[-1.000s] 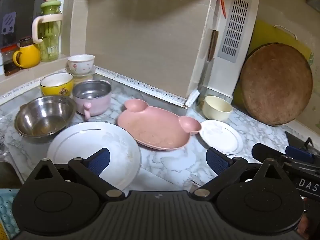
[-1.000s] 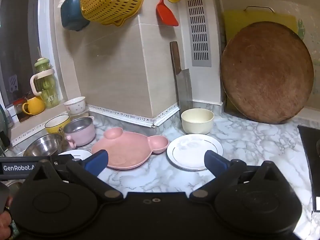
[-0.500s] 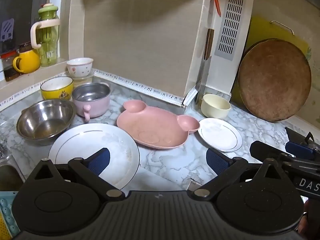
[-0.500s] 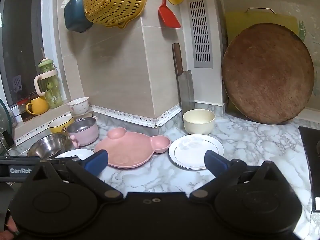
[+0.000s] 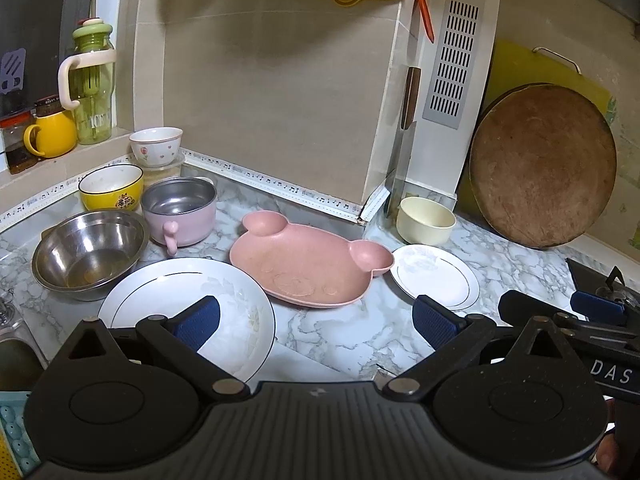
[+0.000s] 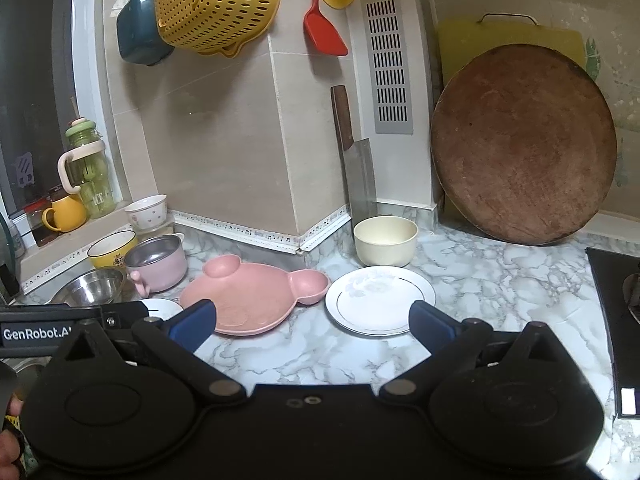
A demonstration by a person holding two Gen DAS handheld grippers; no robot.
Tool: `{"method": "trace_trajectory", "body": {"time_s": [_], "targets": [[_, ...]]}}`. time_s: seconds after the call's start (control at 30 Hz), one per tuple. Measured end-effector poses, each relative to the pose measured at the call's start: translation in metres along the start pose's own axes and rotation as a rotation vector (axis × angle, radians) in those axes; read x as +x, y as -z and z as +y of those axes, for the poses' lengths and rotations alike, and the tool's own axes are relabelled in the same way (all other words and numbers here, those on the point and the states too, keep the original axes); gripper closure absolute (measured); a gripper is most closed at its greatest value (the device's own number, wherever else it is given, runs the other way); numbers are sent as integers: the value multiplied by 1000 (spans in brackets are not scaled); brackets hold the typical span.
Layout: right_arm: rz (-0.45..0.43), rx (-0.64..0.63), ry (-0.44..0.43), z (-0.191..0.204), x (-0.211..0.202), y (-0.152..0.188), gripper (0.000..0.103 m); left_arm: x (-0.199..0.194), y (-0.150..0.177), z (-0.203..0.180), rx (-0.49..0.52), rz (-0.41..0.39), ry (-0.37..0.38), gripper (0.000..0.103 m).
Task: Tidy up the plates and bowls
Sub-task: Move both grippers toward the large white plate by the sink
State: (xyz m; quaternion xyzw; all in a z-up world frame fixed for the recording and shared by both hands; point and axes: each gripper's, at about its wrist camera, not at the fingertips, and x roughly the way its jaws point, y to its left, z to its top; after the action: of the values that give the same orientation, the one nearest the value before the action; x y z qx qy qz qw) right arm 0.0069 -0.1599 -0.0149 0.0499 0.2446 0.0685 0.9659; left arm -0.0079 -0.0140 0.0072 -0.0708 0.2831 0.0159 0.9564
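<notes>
On the marble counter lie a large white plate (image 5: pixel 188 304), a pink bear-shaped plate (image 5: pixel 304 266) (image 6: pixel 256 300) and a small white plate (image 5: pixel 434 276) (image 6: pixel 380 300). A cream bowl (image 5: pixel 426 221) (image 6: pixel 386 240) stands behind the small plate. At the left stand a steel bowl (image 5: pixel 90 252), a pink pot (image 5: pixel 180 210), a yellow bowl (image 5: pixel 112 188) and a flowered white bowl (image 5: pixel 156 146). My left gripper (image 5: pixel 316 318) is open and empty, above the counter's front, over the large plate's edge. My right gripper (image 6: pixel 312 320) is open and empty, in front of the pink and small plates.
A round wooden board (image 6: pixel 524 144) leans on the wall at the right. A cleaver (image 6: pixel 358 176) leans in the corner. A yellow colander (image 6: pixel 216 4) and spatulas hang above. A green bottle (image 5: pixel 90 84) and yellow mug (image 5: pixel 52 134) stand on the sill. A black stove (image 6: pixel 618 320) is at the right.
Both grippers have pulled back and risen slightly, so the dishes sit a little lower and farther in view. Nothing on the counter has moved.
</notes>
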Motion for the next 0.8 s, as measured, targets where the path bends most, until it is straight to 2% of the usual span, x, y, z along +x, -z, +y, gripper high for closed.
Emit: {"method": "trace_trajectory", "body": {"time_s": [0.8], "targets": [[-17, 9, 44, 3, -1, -2, 0, -4, -5, 3, 20, -27, 21, 0]]}}
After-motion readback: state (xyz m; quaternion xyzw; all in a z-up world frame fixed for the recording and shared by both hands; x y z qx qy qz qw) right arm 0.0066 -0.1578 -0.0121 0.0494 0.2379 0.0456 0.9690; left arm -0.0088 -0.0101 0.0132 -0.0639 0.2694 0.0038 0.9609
